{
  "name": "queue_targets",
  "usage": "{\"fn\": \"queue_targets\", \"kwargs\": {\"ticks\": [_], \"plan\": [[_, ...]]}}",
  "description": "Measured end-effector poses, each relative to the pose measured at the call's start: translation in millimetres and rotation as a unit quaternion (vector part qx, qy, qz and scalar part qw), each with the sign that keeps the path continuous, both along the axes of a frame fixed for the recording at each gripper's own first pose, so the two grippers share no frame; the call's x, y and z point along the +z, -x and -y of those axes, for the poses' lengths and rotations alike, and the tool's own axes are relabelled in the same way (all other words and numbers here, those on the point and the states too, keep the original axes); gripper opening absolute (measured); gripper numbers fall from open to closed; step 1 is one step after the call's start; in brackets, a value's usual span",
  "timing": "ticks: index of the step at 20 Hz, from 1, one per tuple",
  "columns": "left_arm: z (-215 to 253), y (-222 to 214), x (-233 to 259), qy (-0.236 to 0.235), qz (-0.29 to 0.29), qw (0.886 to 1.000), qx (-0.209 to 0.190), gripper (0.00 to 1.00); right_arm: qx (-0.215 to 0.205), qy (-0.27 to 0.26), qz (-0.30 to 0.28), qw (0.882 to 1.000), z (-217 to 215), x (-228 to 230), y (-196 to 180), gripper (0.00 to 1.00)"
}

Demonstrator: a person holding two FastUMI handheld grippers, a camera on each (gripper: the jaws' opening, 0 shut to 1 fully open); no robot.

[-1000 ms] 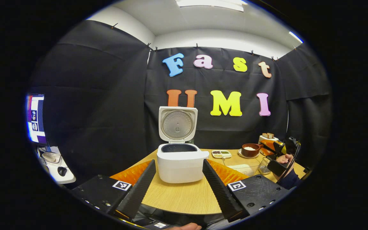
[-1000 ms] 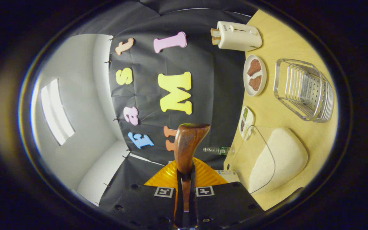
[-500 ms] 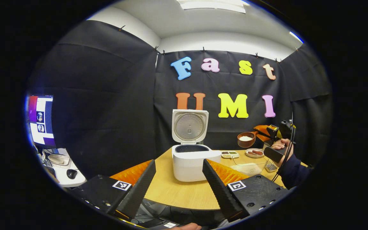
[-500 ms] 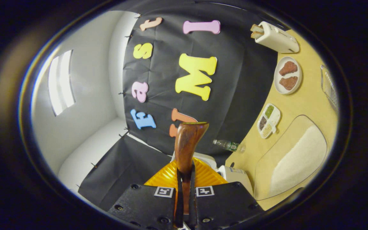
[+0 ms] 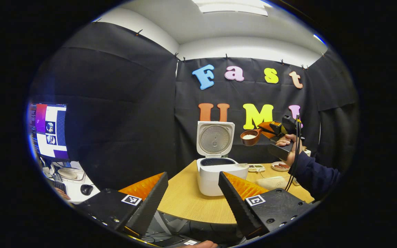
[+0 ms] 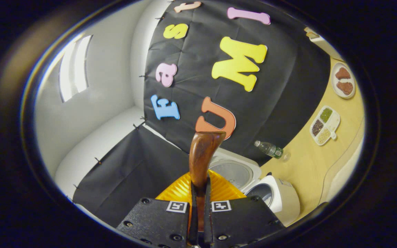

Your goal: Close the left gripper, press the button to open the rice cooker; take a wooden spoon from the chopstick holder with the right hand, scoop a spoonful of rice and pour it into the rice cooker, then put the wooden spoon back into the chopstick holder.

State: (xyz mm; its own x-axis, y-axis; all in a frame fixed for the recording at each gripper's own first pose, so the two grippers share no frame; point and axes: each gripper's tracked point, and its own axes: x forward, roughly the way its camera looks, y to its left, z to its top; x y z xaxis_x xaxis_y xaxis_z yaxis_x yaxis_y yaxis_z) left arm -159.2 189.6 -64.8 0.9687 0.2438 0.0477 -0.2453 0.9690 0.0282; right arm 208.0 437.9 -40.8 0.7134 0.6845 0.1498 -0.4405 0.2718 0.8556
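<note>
Dark navy sleeve (image 5: 314, 175), black cable (image 5: 295, 151), black claw (image 6: 198, 220) housing with square markers and screws.

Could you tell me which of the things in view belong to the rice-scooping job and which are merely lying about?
Job in hand:
- rice cooker, lid up
- wooden spoon holding rice, clamped in the right hand-held gripper
- left hand-held gripper, open and idle

Lying about:
- water bottle
- divided dish of grains
- plate of meat
- monitor
</note>
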Motion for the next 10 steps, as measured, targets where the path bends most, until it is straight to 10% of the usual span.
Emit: {"fn": "queue_targets", "kwargs": {"ticks": [10], "plan": [[-24.7,5.8,-22.9,0.003,-0.014,1.000,0.017,0.94,-0.024,0.218,0.056,0.974,-93.5,-47.1,-49.0,0.12]]}}
